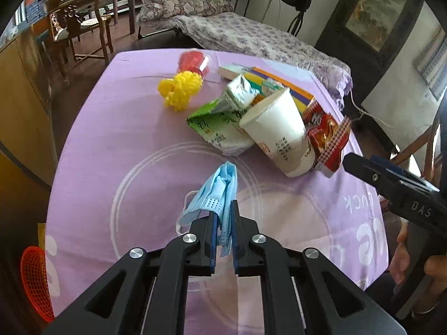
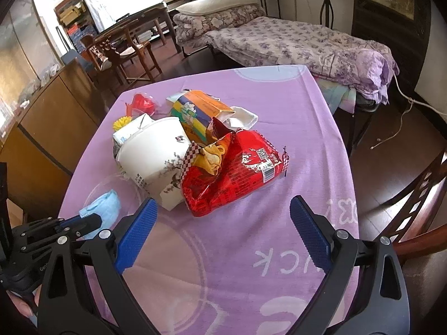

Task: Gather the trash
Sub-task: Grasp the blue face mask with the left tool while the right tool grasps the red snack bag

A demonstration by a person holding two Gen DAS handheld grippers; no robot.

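Observation:
My left gripper (image 1: pixel 223 223) is shut on a crumpled blue face mask (image 1: pixel 216 195), which hangs from the pads just above the purple tablecloth (image 1: pixel 111 139). From the right wrist view the mask (image 2: pixel 104 206) shows at the lower left, beside the left gripper (image 2: pixel 89 222). Near the table's front edge my right gripper (image 2: pixel 223 223) stands open with nothing between its blue pads (image 2: pixel 137 234). Beyond it lies a pile of trash: a red snack bag (image 2: pixel 237 173), a white paper cup (image 2: pixel 156 153) on its side, a green-and-white carton (image 1: pixel 220 122) and a colourful box (image 2: pixel 198 111).
A yellow pom-like object (image 1: pixel 181 89) and a red plastic cup (image 1: pixel 194 61) lie at the table's far side. An orange mesh basket (image 1: pixel 35 279) sits off the table's left edge. A wooden chair (image 2: pixel 413 209) stands on the right, a bed (image 2: pixel 293 42) behind the table.

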